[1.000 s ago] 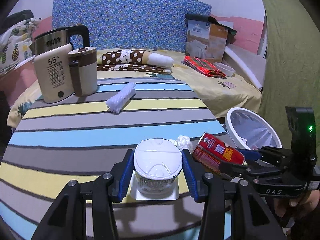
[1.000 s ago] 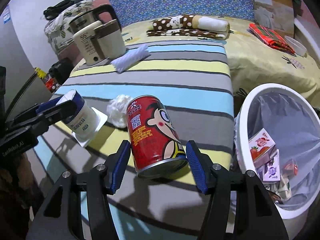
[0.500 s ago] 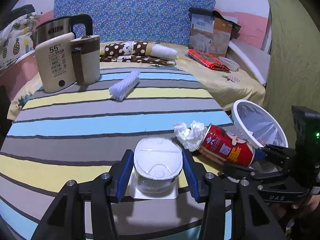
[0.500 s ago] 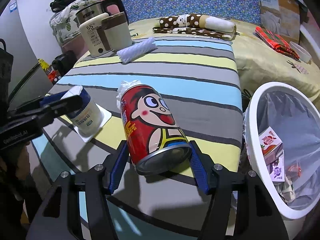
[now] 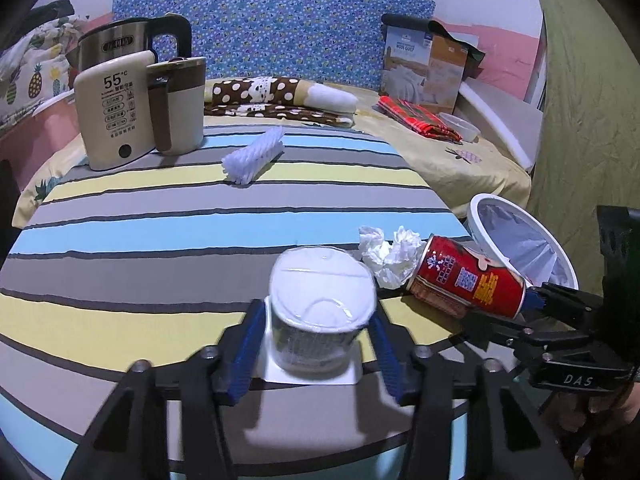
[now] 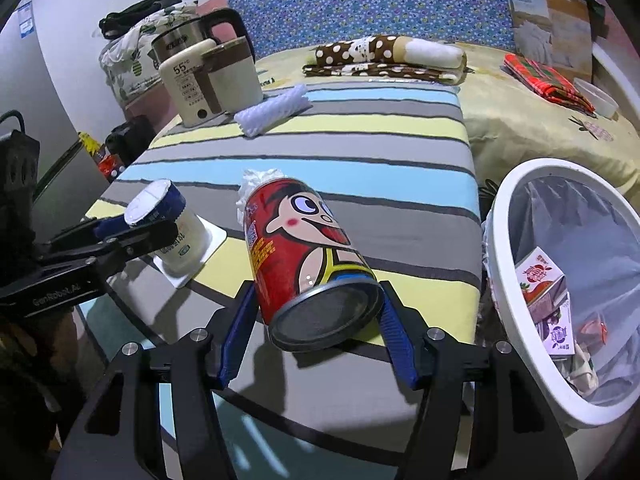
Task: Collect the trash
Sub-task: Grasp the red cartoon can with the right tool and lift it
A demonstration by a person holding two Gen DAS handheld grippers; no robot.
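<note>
The desk [image 5: 160,216], covered in a cloth of grey, yellow and blue stripes, fills most of both views, with a bed [image 6: 520,120] behind it carrying a folded brown spotted blanket [image 5: 276,94]. Just off the desk's right edge stands a white trash bin [image 6: 505,240] lined with a pale bag, tilted toward the desk, with small printed cartons and scraps lying inside. At the desk's far left corner sit a steel kettle [image 5: 116,42] and a beige appliance marked 55 [image 5: 116,120], and near them lies a white ribbed foam sleeve [image 5: 254,155]. Near the front edge, the right gripper [image 6: 318,312] is clamped on a red cartoon can [image 6: 304,248], its 2 blue pads pressing the can's sides near its dark bottom; the can is tipped over, its far end against a crumpled white tissue [image 5: 390,254]. To the left of the can, the left gripper [image 5: 316,338] is closed on a white yogurt cup [image 5: 320,312], which leans on a small white square card [image 6: 214,236] on the desk.
</note>
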